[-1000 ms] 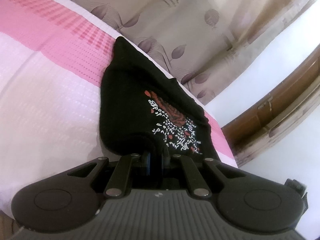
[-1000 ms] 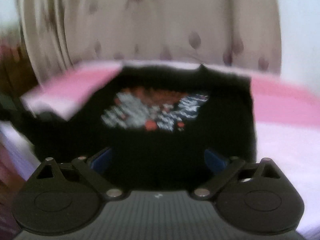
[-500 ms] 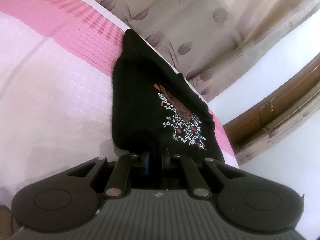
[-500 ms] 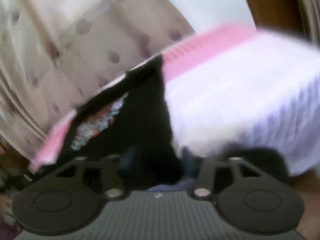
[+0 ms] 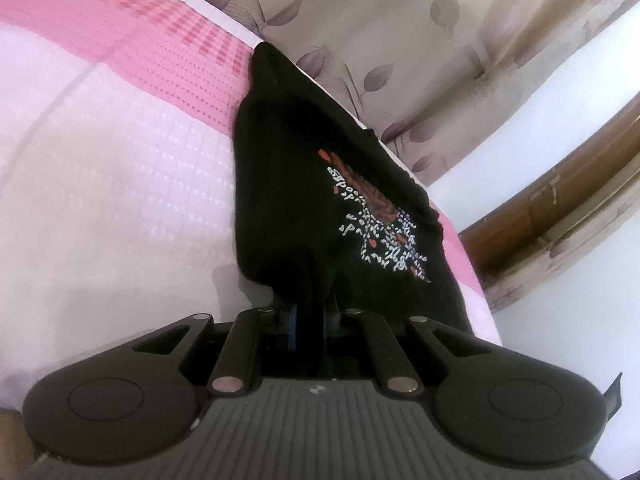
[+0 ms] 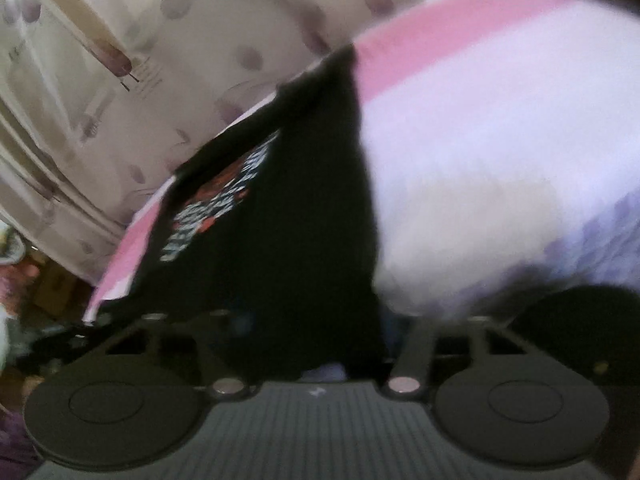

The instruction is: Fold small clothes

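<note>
A small black shirt [image 5: 288, 184] with a red and white print lies on the pink and white bed cover [image 5: 100, 160], along its far edge. My left gripper [image 5: 308, 312] is shut on a bunched near corner of the shirt, and the cloth runs up from between its pads. The right wrist view is blurred: the same shirt [image 6: 300, 220] stretches away over the bed cover [image 6: 480, 140]. My right gripper [image 6: 332, 344] has its jaws closing tight on the shirt's near edge, with black cloth between them hiding the fingertips.
A beige leaf-patterned curtain [image 5: 400, 40] hangs right behind the bed, also seen as the curtain [image 6: 120, 80] in the right wrist view. A white wall and a brown wooden frame [image 5: 560, 208] stand to the right. The bed cover drops off at its near edge.
My right gripper swung sideways and rolled, going from wide open over the shirt to closed on its edge. The left gripper kept its grip and barely shifted.
</note>
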The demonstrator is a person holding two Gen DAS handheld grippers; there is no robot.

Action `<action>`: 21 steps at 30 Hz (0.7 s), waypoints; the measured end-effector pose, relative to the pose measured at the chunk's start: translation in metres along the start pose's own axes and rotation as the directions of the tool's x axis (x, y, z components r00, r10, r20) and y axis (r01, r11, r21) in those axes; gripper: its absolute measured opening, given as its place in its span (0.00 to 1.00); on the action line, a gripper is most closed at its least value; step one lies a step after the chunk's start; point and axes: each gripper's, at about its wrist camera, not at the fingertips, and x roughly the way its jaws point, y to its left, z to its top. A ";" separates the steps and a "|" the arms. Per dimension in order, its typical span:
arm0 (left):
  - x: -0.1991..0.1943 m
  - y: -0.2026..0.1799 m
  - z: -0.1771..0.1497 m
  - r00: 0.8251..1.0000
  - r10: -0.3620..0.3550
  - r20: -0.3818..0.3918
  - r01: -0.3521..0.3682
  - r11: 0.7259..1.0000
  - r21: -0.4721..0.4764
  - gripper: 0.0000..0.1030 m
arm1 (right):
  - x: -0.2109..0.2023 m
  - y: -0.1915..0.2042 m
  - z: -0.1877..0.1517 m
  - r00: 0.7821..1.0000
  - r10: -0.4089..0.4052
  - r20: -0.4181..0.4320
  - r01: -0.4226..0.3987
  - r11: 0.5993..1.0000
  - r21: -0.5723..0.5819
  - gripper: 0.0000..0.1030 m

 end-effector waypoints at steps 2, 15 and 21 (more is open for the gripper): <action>-0.002 -0.001 0.001 1.000 -0.006 0.010 0.006 1.000 0.002 0.09 | -0.006 -0.006 0.003 0.995 0.102 0.012 -0.102 0.992 0.078 0.08; -0.008 -0.027 0.032 0.988 -0.075 0.136 0.079 0.996 -0.029 0.08 | 0.009 0.003 0.077 0.908 0.381 0.175 -0.413 0.886 0.211 0.08; -0.003 -0.042 0.058 0.976 -0.091 0.197 0.096 0.995 -0.017 0.08 | 0.023 0.009 0.118 0.881 0.412 0.234 -0.457 0.868 0.194 0.08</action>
